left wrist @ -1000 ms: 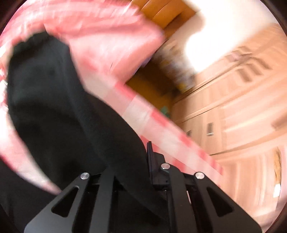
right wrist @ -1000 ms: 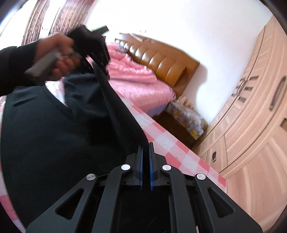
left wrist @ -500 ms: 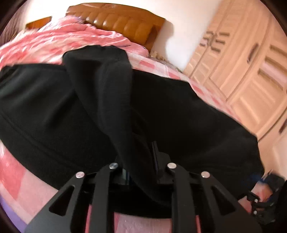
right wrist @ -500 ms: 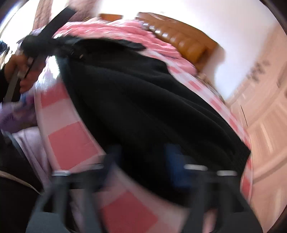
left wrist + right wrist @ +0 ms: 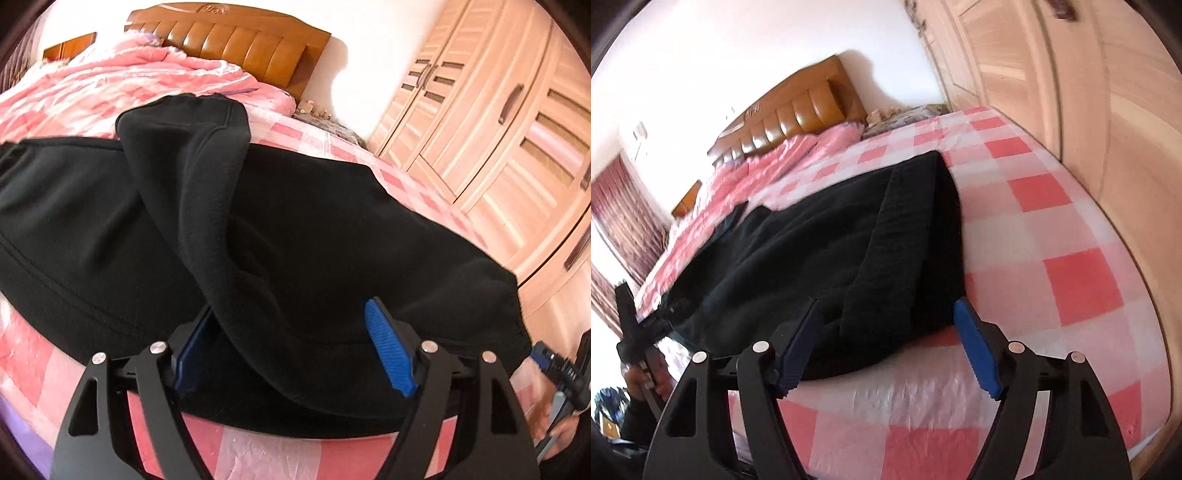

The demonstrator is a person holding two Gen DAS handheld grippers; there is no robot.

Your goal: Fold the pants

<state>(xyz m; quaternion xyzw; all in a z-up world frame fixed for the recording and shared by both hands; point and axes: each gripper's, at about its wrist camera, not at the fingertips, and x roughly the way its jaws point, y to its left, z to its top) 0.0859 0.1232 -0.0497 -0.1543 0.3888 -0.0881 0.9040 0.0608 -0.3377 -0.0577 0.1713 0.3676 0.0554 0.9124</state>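
The black pants [image 5: 314, 229] lie folded across the pink checked bed sheet [image 5: 33, 354]; one leg end [image 5: 184, 133] is draped back over the top layer. My left gripper [image 5: 291, 350] is open, its blue pads on either side of the cloth's near edge, which still lies between them. In the right wrist view the pants [image 5: 827, 251] lie in a stacked fold. My right gripper [image 5: 886, 350] is open, its jaws spread around the near corner of the fold. Each gripper shows in the other's view: the right one [image 5: 565, 373] and the left one [image 5: 635, 328].
A pink quilt [image 5: 110, 77] and brown padded headboard [image 5: 236, 44] are at the bed's far end. A light wooden wardrobe [image 5: 498, 129] stands close along the bed's right side. The bed's near edge [image 5: 923, 435] is just below the grippers.
Both grippers swung down from holding the pants up in the air, laid the cloth on the bed, and opened, letting it go.
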